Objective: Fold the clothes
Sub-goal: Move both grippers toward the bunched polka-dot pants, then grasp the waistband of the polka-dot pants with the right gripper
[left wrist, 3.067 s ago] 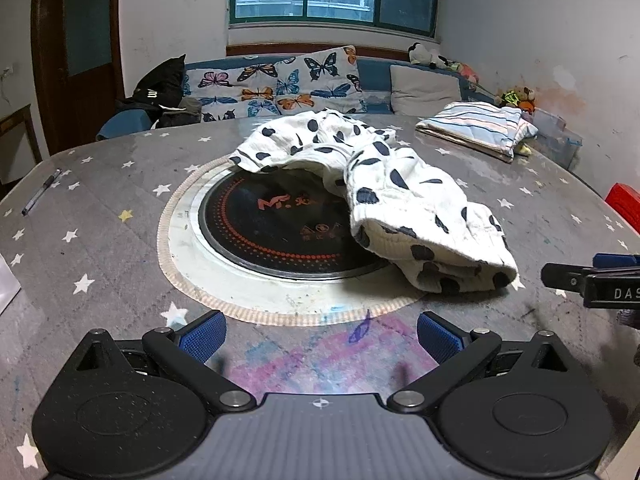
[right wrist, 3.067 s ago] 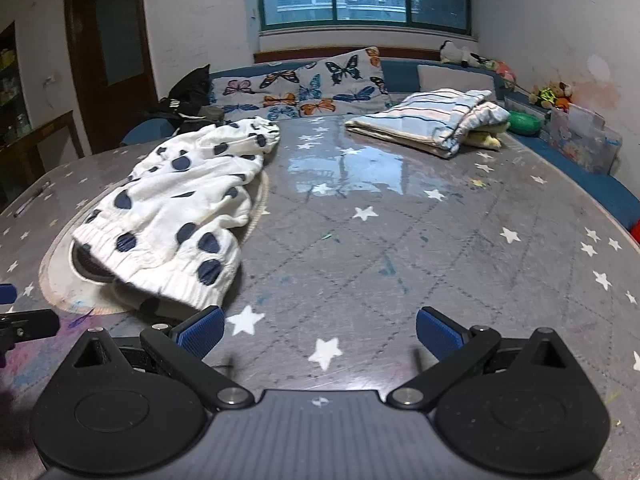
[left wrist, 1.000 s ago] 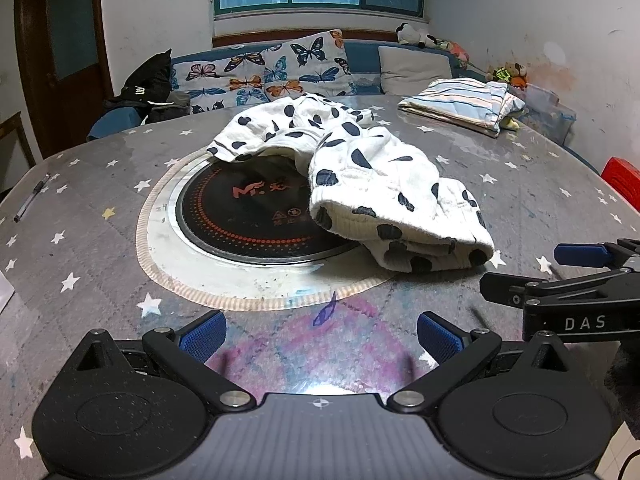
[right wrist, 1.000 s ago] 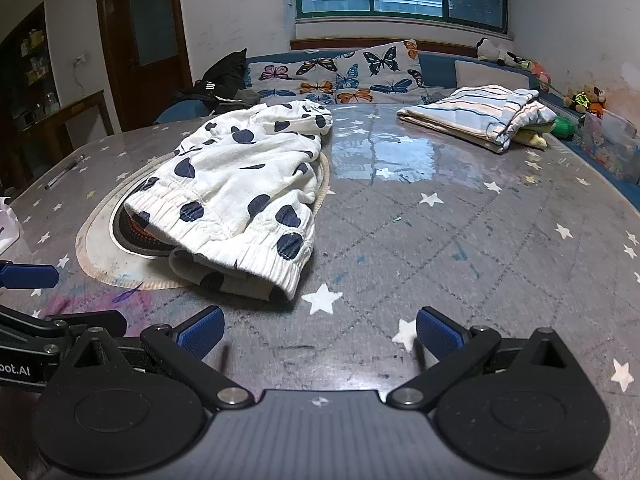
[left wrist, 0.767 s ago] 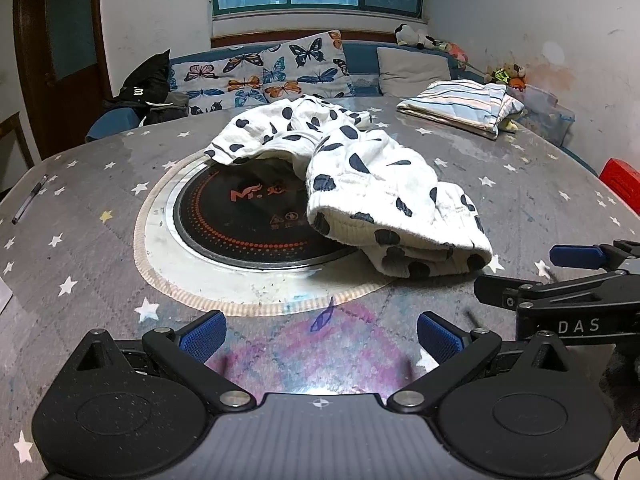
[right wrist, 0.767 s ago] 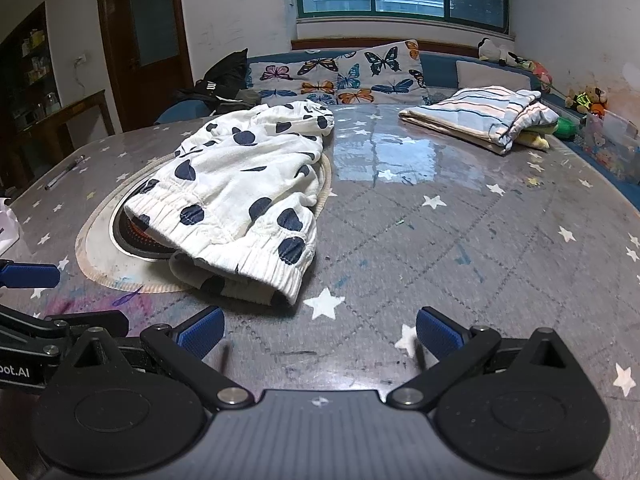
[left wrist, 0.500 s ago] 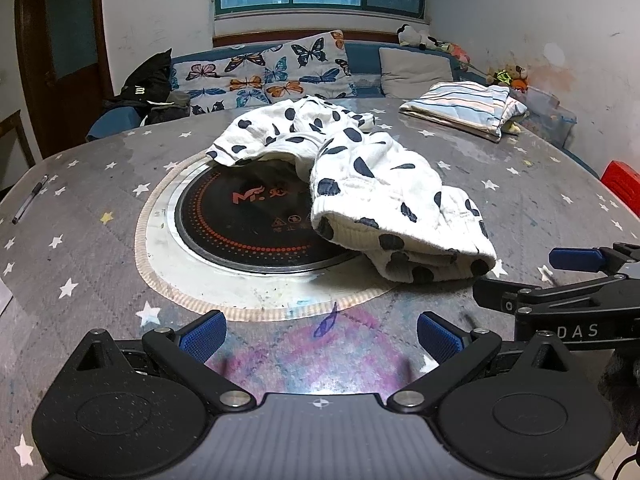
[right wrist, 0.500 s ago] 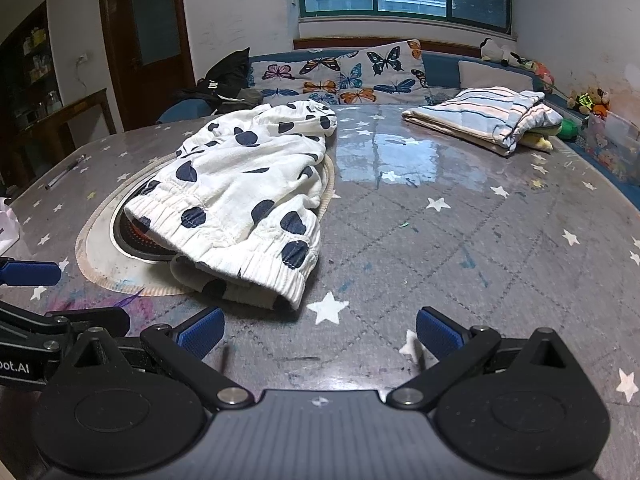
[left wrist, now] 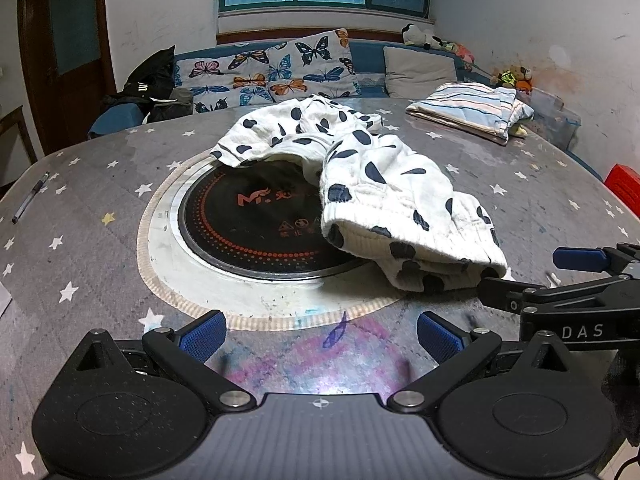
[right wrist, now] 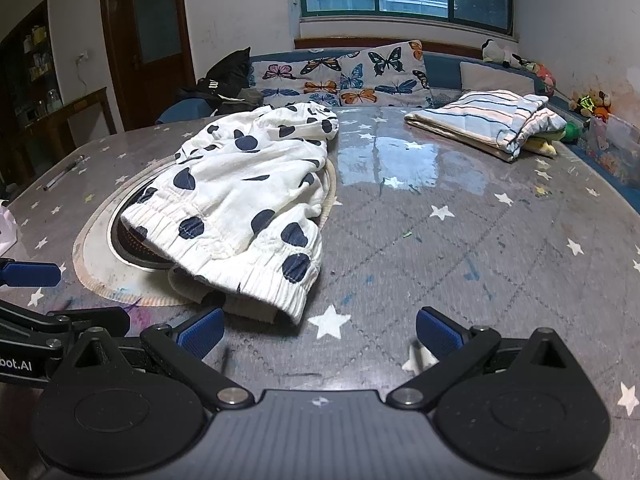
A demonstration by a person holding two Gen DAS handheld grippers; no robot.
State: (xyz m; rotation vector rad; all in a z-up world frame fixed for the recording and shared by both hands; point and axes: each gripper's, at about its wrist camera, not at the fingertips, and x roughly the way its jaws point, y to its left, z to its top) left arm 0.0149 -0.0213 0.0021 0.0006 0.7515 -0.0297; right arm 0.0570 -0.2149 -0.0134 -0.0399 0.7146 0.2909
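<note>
Right wrist view: right tongs (right wrist: 318, 330) spread wide, empty, spotted pants (right wrist: 244, 204) just ahead and slightly left, ribbed hem nearest, long axis running away toward the window. Left tongs (left wrist: 322, 330) spread too, farther off, hem ahead-right on the counter (right wrist: 460, 240); probably the right one's grab.

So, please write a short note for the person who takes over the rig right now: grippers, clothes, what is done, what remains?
Left gripper: open, holds nothing, low above the table, facing the round hob.
Right gripper: open, holds nothing, close before the ribbed cuff of the spotted garment.
Spotted garment: crumpled, partly over the hob, unfolded.
Striped garment: lies folded at the far right of the table.
Left to do: grasp the spotted garment, spread it flat, fold it.
</note>
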